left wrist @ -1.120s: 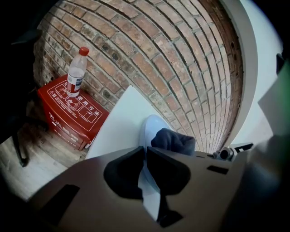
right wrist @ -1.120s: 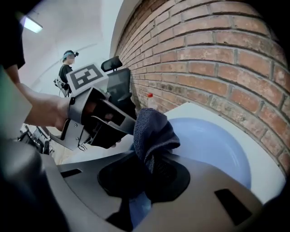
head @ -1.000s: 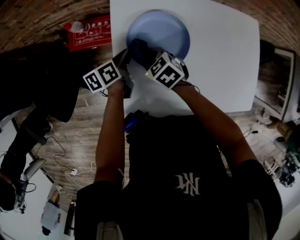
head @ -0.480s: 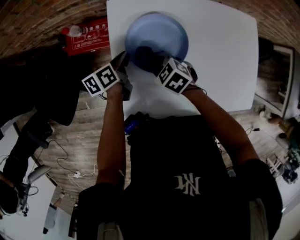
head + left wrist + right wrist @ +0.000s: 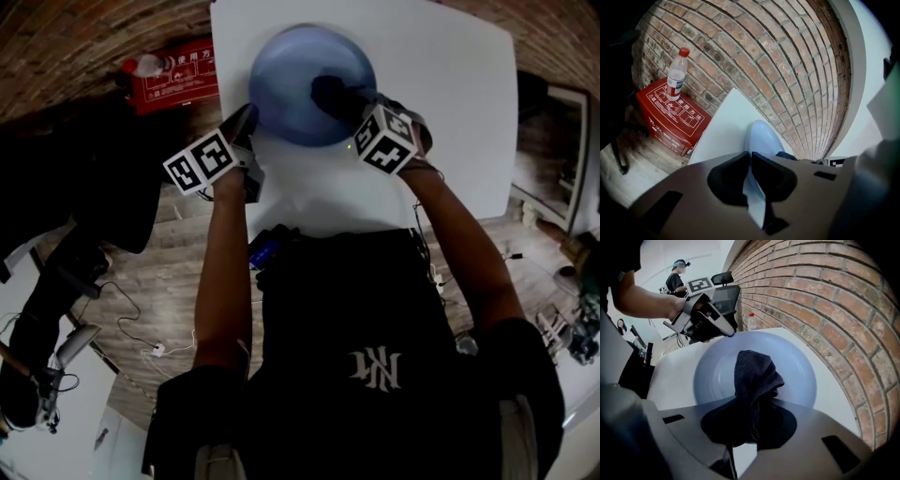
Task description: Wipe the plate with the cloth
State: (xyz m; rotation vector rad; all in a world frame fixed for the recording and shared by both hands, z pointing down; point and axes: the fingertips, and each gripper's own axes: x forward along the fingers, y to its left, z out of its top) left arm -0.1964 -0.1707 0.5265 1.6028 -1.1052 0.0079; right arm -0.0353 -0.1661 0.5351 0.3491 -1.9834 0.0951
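Note:
A pale blue plate [image 5: 298, 80] lies on the white table [image 5: 450, 112] near its far left corner. My left gripper [image 5: 246, 124] is shut on the plate's near left rim; in the left gripper view its jaws [image 5: 750, 157] pinch the rim of the plate [image 5: 761, 133]. My right gripper [image 5: 349, 105] is shut on a dark cloth [image 5: 333, 94] that rests on the right half of the plate. In the right gripper view the cloth [image 5: 754, 373] hangs from the right gripper [image 5: 752, 420] onto the plate [image 5: 710, 376], with the left gripper [image 5: 725, 330] on the far rim.
A red box [image 5: 178, 67] with a plastic bottle [image 5: 675, 75] on it stands on the floor left of the table, against the brick wall [image 5: 754, 51]. Cables [image 5: 141, 347] lie on the wooden floor. An office chair [image 5: 723, 278] and a person [image 5: 677, 280] are behind.
My right gripper has swept the cloth from the plate's near left part across to its right side. The left gripper and the plate have kept still.

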